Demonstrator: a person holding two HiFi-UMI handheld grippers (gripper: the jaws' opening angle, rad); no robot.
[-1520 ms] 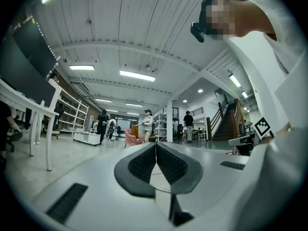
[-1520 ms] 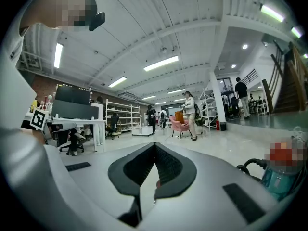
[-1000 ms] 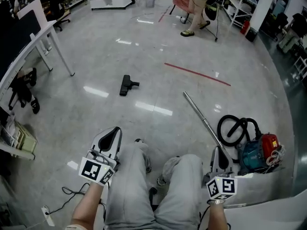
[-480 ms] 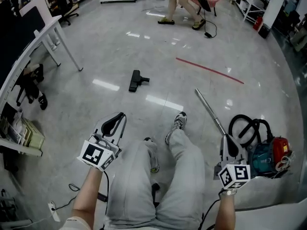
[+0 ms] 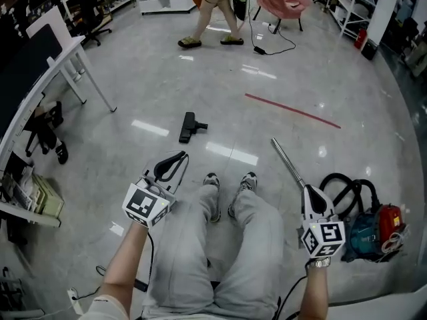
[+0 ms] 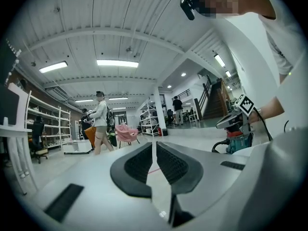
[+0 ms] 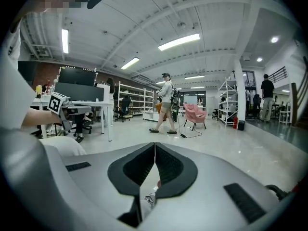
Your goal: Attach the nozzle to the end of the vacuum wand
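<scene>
Both hands up, nothing in either one. My left claw (image 5: 178, 157) is clenched tight, pads pressed together with only air ahead of them, and my right claw (image 5: 309, 189) is the same, closed on nothing. So this is the approach, not yet the pick-up.

Down on the floor (image 5: 133, 99) there's the nozzle (image 5: 188, 127), a black floor head lying flat out ahead of my left claw, past my shoes (image 5: 230, 182). The wand (image 5: 287, 161) is off to the right, a bare silver tube lying at a slant, its far end pointing up and to the left and carrying nothing. Its near end runs down toward my right claw and on to the black hose (image 5: 341, 184) coiled by the vacuum body (image 5: 370, 227). Nozzle and wand are well apart, with shiny floor between them. A red line (image 5: 293, 111) crosses the floor beyond the wand, and a person (image 5: 213, 9) is passing at the far end, well clear of me.

Here's how I read it: nothing is joined, nothing is lifted, both parts wait. Next I'd have to spread both claws, stoop, and take the nozzle by its neck with the left and the wand along its tube with the right. Then comes the tricky bit: lining the neck up with that free end and pushing them together straight. That smooth round tube looks ready to roll or slip.
</scene>
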